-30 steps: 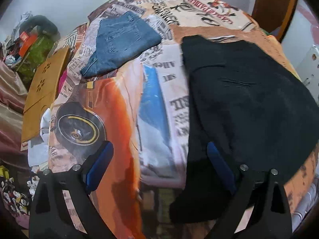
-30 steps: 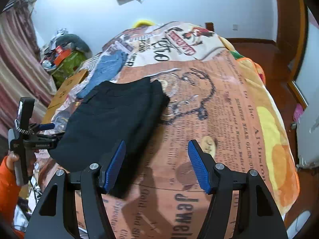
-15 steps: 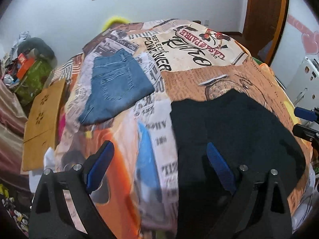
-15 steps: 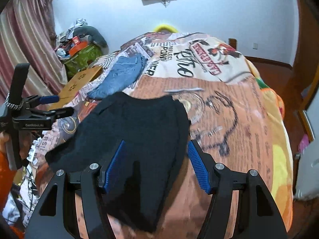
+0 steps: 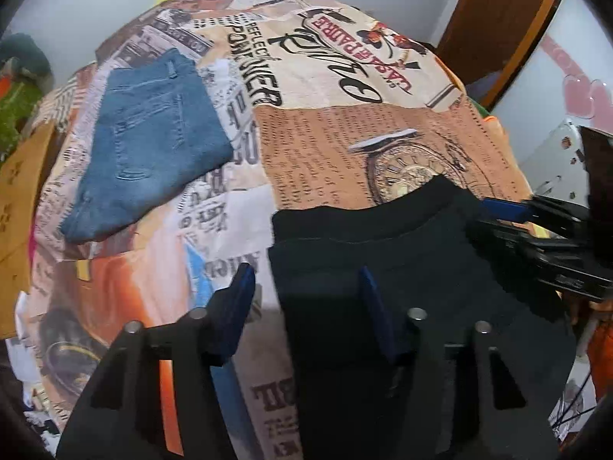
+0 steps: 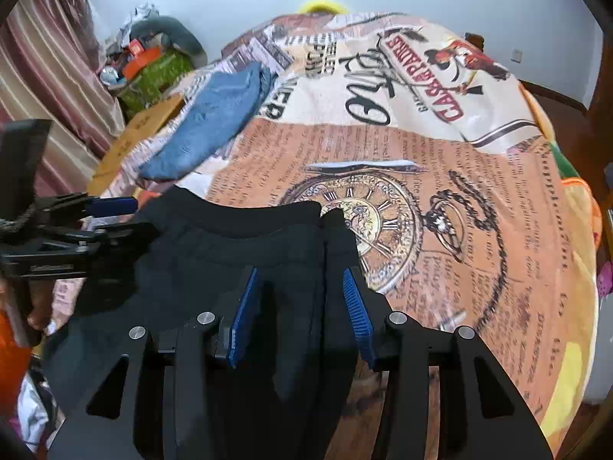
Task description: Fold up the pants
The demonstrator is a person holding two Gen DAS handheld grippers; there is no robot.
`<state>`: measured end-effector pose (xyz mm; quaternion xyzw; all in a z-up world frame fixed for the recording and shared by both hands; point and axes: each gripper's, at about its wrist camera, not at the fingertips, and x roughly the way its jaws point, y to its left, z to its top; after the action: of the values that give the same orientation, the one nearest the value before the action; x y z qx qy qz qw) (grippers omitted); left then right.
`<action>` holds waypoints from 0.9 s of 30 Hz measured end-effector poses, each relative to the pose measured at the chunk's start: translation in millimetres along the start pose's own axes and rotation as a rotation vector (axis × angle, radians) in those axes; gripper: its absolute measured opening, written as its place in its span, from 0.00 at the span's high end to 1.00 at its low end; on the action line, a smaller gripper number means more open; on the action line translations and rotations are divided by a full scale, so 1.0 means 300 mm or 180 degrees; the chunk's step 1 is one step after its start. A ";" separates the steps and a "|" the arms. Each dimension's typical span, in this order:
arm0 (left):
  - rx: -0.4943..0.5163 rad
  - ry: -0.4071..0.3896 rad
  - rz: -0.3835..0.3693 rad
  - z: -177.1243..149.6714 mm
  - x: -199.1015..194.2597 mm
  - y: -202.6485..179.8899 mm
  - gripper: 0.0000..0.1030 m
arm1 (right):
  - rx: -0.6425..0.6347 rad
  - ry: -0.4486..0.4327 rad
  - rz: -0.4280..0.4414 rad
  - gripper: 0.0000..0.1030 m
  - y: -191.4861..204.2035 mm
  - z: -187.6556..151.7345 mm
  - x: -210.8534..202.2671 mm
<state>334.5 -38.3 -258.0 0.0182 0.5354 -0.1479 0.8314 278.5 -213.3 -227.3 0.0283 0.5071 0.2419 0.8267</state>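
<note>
now, at the far left of your bed, the folded blue jeans [image 5: 149,145] lie flat on the printed bedspread [image 5: 345,130], well apart from the work. beside the bed on that side sits a heap of clutter [image 6: 153,61] against the striped curtain [image 6: 46,76]. moving right, your left gripper [image 5: 306,306] hangs over the left edge of the black pants [image 5: 421,268], its blue pads spread, one over the bedspread and one over the dark cloth, nothing pinched between them. the pants lie on the near part of the bed, their curved top edge toward the clock print [image 6: 367,222]. further right, your right gripper [image 6: 299,314] sits low over the pants' right side, its jaws parted with a band of the black fabric between the pads [image 6: 241,318]; the pads do not look pressed onto it. to the right of the pants the orange newsprint part of the bedspread runs to the bed's edge, with the wooden door [image 5: 494,23] beyond.
</note>
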 end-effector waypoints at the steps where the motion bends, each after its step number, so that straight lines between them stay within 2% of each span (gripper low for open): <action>1: 0.0016 0.0004 -0.0026 -0.003 0.004 -0.003 0.55 | -0.0022 0.0010 0.0009 0.67 0.001 0.004 0.007; 2: 0.0035 -0.0013 0.0000 -0.004 0.006 -0.008 0.56 | -0.0048 0.0019 0.0026 0.75 0.005 0.009 0.017; 6: 0.0239 -0.0131 0.0152 -0.001 -0.014 -0.047 0.63 | -0.0266 -0.0096 -0.0046 0.86 0.038 0.002 0.007; 10: 0.0567 -0.0318 0.0510 0.004 -0.032 -0.118 0.67 | -0.0474 -0.0266 -0.0177 0.89 0.078 0.012 -0.049; 13: 0.0697 -0.0362 0.0618 0.017 -0.022 -0.138 0.67 | -0.0623 -0.0390 -0.0254 0.90 0.096 0.035 -0.089; 17: 0.0622 -0.0280 0.0534 0.046 0.038 -0.115 0.65 | -0.0518 -0.0345 -0.0297 0.90 0.051 0.049 -0.062; 20: 0.0547 -0.0172 0.0484 0.045 0.090 -0.103 0.59 | -0.0397 -0.0071 -0.0326 0.90 0.002 0.024 0.044; 22: 0.0564 -0.0167 0.0473 0.048 0.092 -0.101 0.57 | -0.0341 -0.0015 -0.0299 0.89 -0.012 0.005 0.074; 25: 0.0501 -0.0131 0.0404 0.065 0.065 -0.079 0.53 | -0.0290 0.0006 -0.0303 0.88 -0.009 0.025 0.045; 27: 0.0421 -0.0158 0.0493 0.076 0.021 -0.056 0.52 | -0.0254 0.0055 -0.0343 0.86 -0.004 0.046 0.013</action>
<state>352.7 -60.1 -251.7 0.1107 0.5006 -0.1186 0.8503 292.0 -210.0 -224.3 -0.0341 0.5050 0.2173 0.8346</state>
